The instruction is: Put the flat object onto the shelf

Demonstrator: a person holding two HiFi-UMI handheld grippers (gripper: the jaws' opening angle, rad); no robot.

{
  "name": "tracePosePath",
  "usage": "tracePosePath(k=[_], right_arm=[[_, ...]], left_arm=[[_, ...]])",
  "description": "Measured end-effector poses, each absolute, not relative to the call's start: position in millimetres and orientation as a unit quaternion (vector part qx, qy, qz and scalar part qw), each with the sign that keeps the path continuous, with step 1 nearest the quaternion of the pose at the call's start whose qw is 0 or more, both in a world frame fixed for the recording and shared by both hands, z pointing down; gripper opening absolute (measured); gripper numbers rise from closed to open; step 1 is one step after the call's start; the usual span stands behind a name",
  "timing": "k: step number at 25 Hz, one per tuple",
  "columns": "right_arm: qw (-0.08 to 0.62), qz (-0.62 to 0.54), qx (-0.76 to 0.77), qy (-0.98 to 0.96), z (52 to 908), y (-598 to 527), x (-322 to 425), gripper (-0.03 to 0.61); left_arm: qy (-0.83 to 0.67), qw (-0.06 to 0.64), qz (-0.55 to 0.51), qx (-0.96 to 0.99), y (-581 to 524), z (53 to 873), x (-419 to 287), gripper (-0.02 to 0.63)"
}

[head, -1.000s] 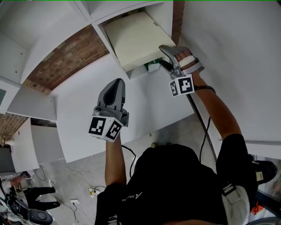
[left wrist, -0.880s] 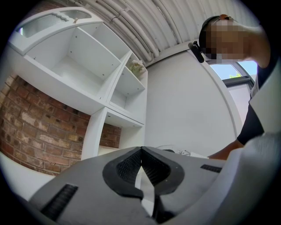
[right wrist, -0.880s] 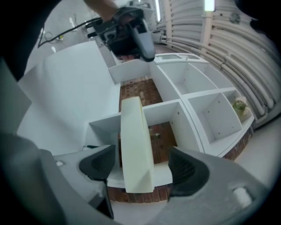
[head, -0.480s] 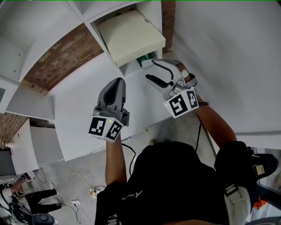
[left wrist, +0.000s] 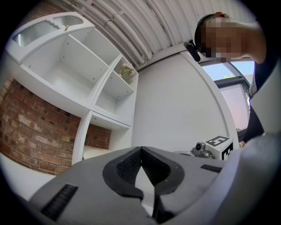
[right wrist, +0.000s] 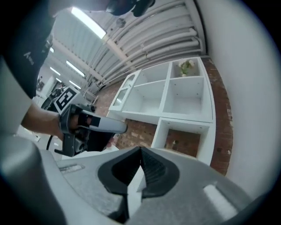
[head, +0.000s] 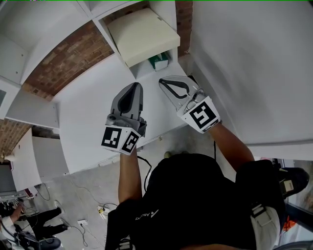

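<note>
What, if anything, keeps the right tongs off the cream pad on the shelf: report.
Likely yes: nothing blocks them. The right tongs, shut and empty, hover before the open compartment holding the cream pad.

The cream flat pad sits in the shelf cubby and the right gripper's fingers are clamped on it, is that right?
Not quite. The cream flat pad does sit in the shelf cubby, but the fingers of the right gripper are shut on nothing, clear of the pad. The right gripper view shows them pressed together and empty; the head view shows the gap.
</note>
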State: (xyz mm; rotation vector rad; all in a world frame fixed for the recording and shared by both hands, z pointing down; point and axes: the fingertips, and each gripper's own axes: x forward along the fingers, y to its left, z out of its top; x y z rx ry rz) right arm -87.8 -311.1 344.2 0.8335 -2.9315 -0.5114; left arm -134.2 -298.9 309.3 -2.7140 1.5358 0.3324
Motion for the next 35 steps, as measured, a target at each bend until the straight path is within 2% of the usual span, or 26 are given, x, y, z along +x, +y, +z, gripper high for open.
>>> tracePosePath(k=[5,8,35], right_arm=[[-0.033,-0.056,0.255,-0.965,343.8,-300.0,-78.6,0.002],[-0.047,-0.029,0.258,-0.964,346.0,-294.6,-73.3,0.002],[-0.059,-0.031,0.251,-0.966,348.8,-280.3,-64.8,0.0]], left_arm=[[0.49,0.006,0.108,-0.865,-286.3,309.8,-128.8,-0.002],[0.491,0.006,0.111,-0.864,-279.8,310.5,-126.4,-0.002],[0.503,0.002,0.107,-0.857,-269.5,315.0,-125.5,-0.002]])
